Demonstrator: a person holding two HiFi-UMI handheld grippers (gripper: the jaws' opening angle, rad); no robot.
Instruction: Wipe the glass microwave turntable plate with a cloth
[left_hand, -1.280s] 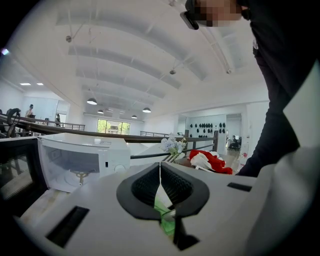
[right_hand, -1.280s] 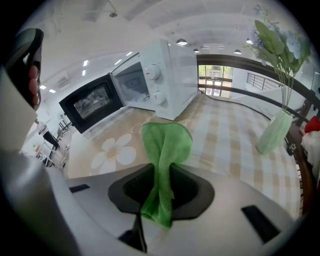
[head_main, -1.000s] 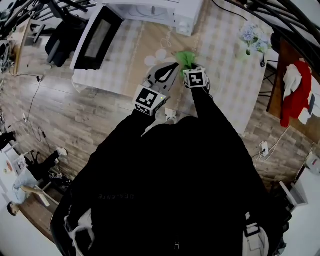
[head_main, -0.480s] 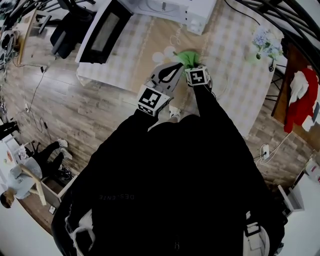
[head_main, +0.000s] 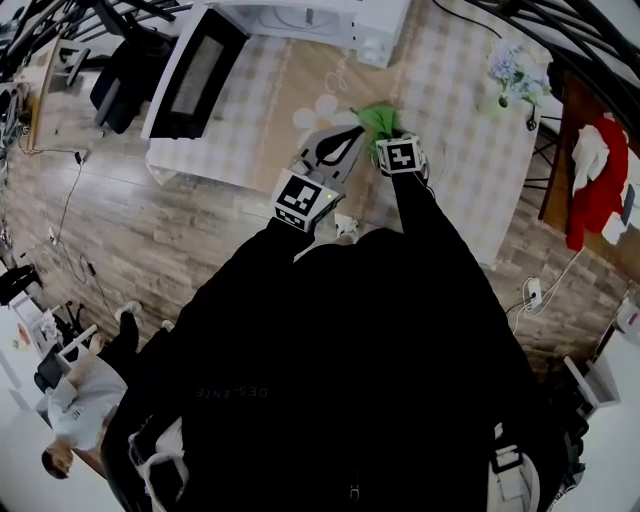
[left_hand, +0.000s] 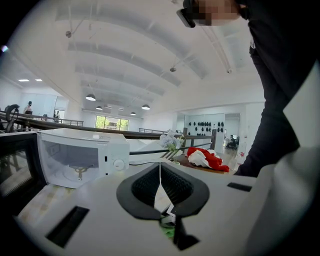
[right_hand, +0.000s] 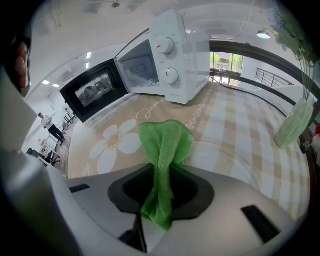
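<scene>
My right gripper (right_hand: 162, 172) is shut on a green cloth (right_hand: 165, 150), whose bunched end sticks out ahead of the jaws over the checked tablecloth. A faint curved rim of the glass plate (right_hand: 235, 161) lies on the table just right of the cloth. In the head view the green cloth (head_main: 378, 117) shows beyond the right gripper (head_main: 386, 132). My left gripper (head_main: 348, 138) sits close beside it on the left. In the left gripper view my left gripper (left_hand: 160, 167) has its jaws pressed together, with nothing visible between them.
A white microwave (head_main: 300, 15) stands at the table's far edge with its door (head_main: 195, 75) swung open to the left. A vase of flowers (head_main: 512, 75) stands at the far right, with a red garment (head_main: 597, 190) beyond the table.
Both grippers and the cloth stay in almost the same place over the table. Only the head view shifts slightly.
</scene>
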